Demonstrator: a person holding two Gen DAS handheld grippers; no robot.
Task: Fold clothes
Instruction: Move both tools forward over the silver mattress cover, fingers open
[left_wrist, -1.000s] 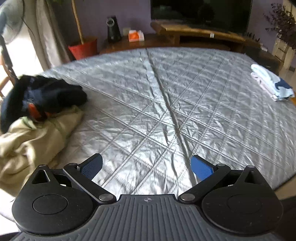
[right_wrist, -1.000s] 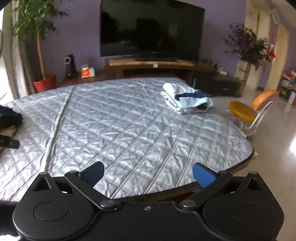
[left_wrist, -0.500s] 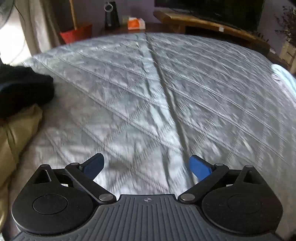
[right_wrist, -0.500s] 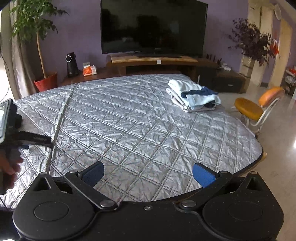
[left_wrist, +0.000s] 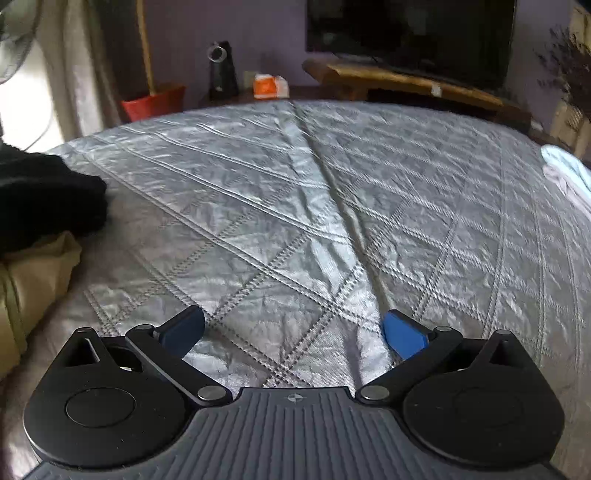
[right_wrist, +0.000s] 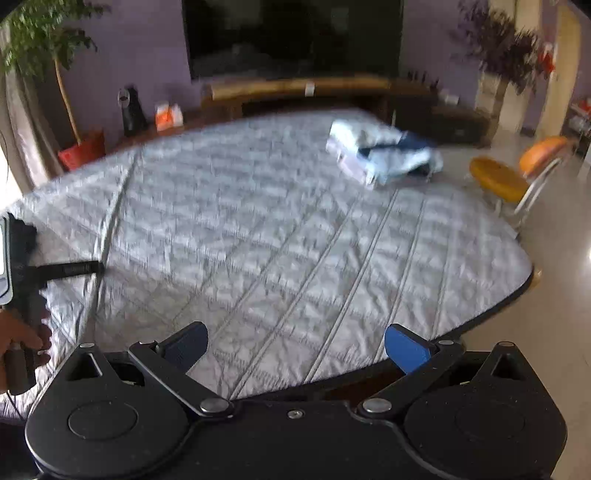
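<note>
A black garment (left_wrist: 44, 199) lies bunched at the left edge of the silver quilted bed (left_wrist: 295, 192), on top of a tan garment (left_wrist: 33, 280). My left gripper (left_wrist: 293, 334) hovers open over the quilt, right of that pile, holding nothing. In the right wrist view a stack of folded pale blue and white clothes (right_wrist: 384, 155) sits at the bed's far right corner. My right gripper (right_wrist: 295, 345) is open and empty above the bed's near edge. The left gripper (right_wrist: 70, 269) shows at that view's left edge, held by a hand (right_wrist: 22, 339).
A TV (right_wrist: 295, 37) on a wooden stand (right_wrist: 303, 88) lines the purple far wall. A red plant pot (right_wrist: 81, 151), a dark device (right_wrist: 131, 110) and an orange box (right_wrist: 168, 114) stand beyond the bed. An orange chair (right_wrist: 517, 173) stands on the floor at right.
The left gripper swung away from the unfolded pile, dipped toward the quilt, then tilted back up. The right gripper moved in over the bed; the left gripper and hand entered its view.
</note>
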